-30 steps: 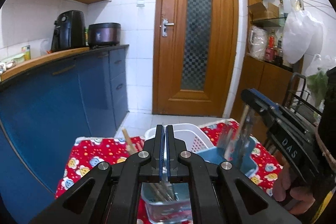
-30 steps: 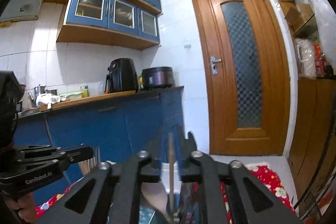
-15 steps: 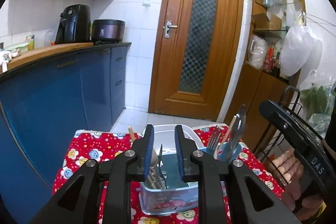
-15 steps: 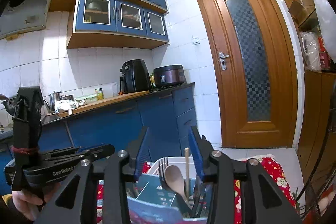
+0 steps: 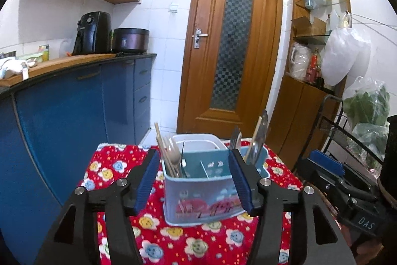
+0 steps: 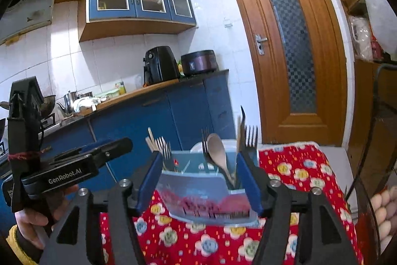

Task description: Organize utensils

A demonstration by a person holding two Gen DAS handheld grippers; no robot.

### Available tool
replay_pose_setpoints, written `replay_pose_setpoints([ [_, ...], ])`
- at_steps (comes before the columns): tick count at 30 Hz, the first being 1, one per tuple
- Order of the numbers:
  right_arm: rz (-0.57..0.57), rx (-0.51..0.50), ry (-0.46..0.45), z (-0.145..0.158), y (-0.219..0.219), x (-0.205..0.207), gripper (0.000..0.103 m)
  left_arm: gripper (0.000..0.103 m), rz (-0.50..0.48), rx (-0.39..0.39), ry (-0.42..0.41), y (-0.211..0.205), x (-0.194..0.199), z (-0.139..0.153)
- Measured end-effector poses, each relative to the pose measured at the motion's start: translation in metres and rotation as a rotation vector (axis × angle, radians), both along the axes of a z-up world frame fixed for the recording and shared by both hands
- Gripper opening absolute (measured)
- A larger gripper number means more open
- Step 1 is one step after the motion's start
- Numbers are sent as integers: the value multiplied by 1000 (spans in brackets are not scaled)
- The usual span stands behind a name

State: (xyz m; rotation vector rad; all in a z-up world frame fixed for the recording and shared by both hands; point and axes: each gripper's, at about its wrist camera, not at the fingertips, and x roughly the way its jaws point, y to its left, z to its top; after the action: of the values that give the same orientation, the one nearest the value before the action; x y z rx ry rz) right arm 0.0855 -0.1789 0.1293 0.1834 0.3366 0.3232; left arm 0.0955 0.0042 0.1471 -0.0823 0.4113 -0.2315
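A light blue utensil caddy (image 5: 206, 193) with dividers stands on a red flowered cloth (image 5: 173, 242). Its left compartment holds chopsticks and a wooden spoon (image 5: 173, 155); its right one holds forks and a knife (image 5: 255, 140). My left gripper (image 5: 194, 180) is open and empty, its jaws wide apart in front of the caddy. In the right wrist view the caddy (image 6: 206, 195) shows a wooden spoon (image 6: 219, 155) and forks (image 6: 250, 138). My right gripper (image 6: 198, 181) is open and empty, just in front of it.
A white basket (image 5: 198, 140) stands behind the caddy. Blue kitchen cabinets (image 5: 74, 116) run along the left. A wooden door (image 5: 230, 46) is behind. A black wire rack (image 5: 352, 131) with bags stands at the right.
Both grippers have opened and drawn back from the caddy. The utensils they held now stand in the caddy.
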Motion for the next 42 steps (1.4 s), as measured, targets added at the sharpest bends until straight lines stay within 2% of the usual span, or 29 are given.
replay_pose_setpoints([
  [2, -8, 0, 12, -6, -2, -7, 69, 66, 7, 7, -3, -2, -8, -5],
  [9, -26, -1, 60, -27, -5, -19, 72, 66, 24, 11, 9, -3, -28, -30],
  [21, -62, -44, 96, -63, 2, -31, 75, 66, 24, 12, 84, -13, -31, -74],
  [30, -89, -60, 123, -80, 0, -29, 75, 66, 49, 18, 89, -13, -29, -86],
  [42, -97, -57, 140, -85, -1, -28, 75, 66, 59, 33, 89, -15, -30, -91],
])
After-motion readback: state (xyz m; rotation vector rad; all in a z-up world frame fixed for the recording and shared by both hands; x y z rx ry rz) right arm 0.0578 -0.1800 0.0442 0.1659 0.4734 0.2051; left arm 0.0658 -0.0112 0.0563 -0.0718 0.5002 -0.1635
